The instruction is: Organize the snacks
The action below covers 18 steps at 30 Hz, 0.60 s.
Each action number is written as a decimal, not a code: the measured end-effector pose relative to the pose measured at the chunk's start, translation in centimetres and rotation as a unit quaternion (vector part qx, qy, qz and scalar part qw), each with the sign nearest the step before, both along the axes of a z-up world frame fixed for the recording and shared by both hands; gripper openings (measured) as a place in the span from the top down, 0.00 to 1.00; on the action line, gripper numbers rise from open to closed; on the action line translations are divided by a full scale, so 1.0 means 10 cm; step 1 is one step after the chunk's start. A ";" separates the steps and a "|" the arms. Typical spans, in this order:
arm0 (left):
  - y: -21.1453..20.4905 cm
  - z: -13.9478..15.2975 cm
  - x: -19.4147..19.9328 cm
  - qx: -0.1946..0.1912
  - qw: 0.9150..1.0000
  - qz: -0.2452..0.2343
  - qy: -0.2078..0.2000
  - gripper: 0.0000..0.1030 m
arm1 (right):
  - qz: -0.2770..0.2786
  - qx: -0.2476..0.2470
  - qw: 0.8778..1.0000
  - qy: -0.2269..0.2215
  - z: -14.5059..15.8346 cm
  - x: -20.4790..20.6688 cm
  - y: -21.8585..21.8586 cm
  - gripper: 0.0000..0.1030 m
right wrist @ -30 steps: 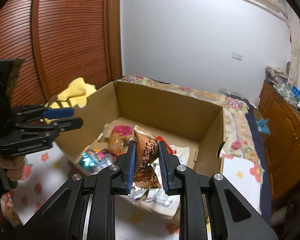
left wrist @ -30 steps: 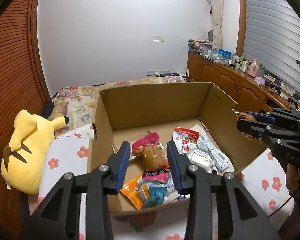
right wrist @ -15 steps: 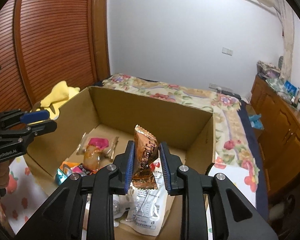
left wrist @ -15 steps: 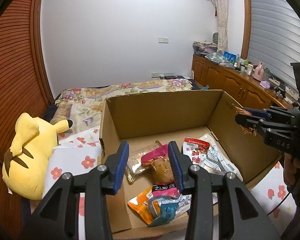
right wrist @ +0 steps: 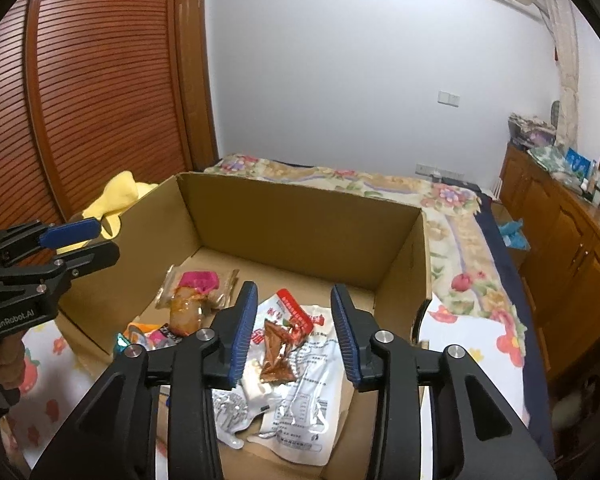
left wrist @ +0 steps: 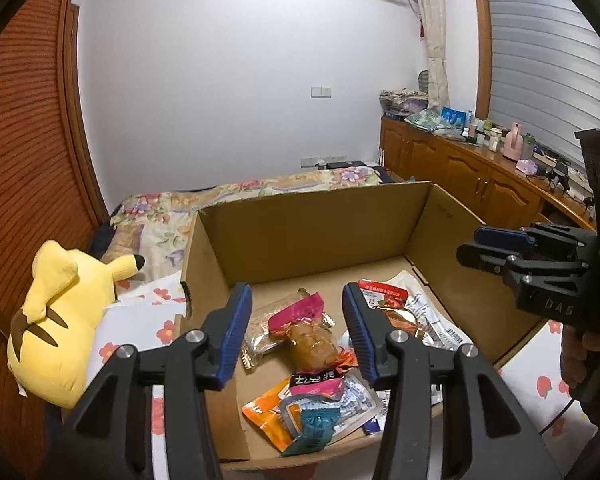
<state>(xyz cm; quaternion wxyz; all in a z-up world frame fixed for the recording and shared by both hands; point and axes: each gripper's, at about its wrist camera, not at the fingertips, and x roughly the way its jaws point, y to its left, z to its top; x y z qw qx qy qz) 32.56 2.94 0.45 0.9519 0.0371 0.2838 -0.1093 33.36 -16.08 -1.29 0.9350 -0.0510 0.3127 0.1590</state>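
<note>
at about 9 o'clock of the left wrist view a yellow plush toy (left wrist: 56, 320) lies on a flower-print sheet (left wrist: 140, 316), just beside the left wall of an open cardboard box (left wrist: 316, 232). the left gripper (left wrist: 296, 332) hangs over the near half of the box with its jaws partly apart; they have just been opening, and nothing sits between the blue pads (left wrist: 236, 332), which touch no packet. on the box floor beyond them lies a clear packet with a pink top (left wrist: 304, 328), and toward 6 o'clock a small heap of packets: an orange packet (left wrist: 268, 412), a teal packet (left wrist: 312, 428) and a silvery packet (left wrist: 352, 396), overlapping one another. at 3 o'clock of that view the right gripper (left wrist: 476, 244) reaches in over the right wall of the box, held by a hand (left wrist: 584, 348).

in the right wrist view the left gripper shows at 9 o'clock, over the left wall. the right gripper's jaws are also partly apart and have just been opening; they grip nothing. seen between its pads (right wrist: 244, 332), a brown foil snack packet (right wrist: 278, 350) lies free on a large white pouch with a red top (right wrist: 304, 376) on the box floor, clear of both pads. at 3 o'clock a wooden cabinet (right wrist: 560, 240) runs along the wall past a floral bedspread (right wrist: 452, 216).
</note>
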 end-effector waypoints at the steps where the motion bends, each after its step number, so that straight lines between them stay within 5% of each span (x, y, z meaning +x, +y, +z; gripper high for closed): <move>1: 0.00 0.01 -0.01 0.001 1.000 -0.001 -0.003 0.54 | -0.001 0.001 1.000 -0.002 0.00 -0.03 0.00 0.59; 9: -0.06 0.11 -0.28 0.004 1.000 0.001 -0.028 0.51 | -0.014 0.006 0.999 -0.030 0.10 -0.27 -0.03 0.51; 18: -0.06 0.30 -0.70 -0.003 0.998 -0.001 -0.067 0.30 | -0.021 0.010 0.997 -0.074 0.33 -0.71 -0.02 0.39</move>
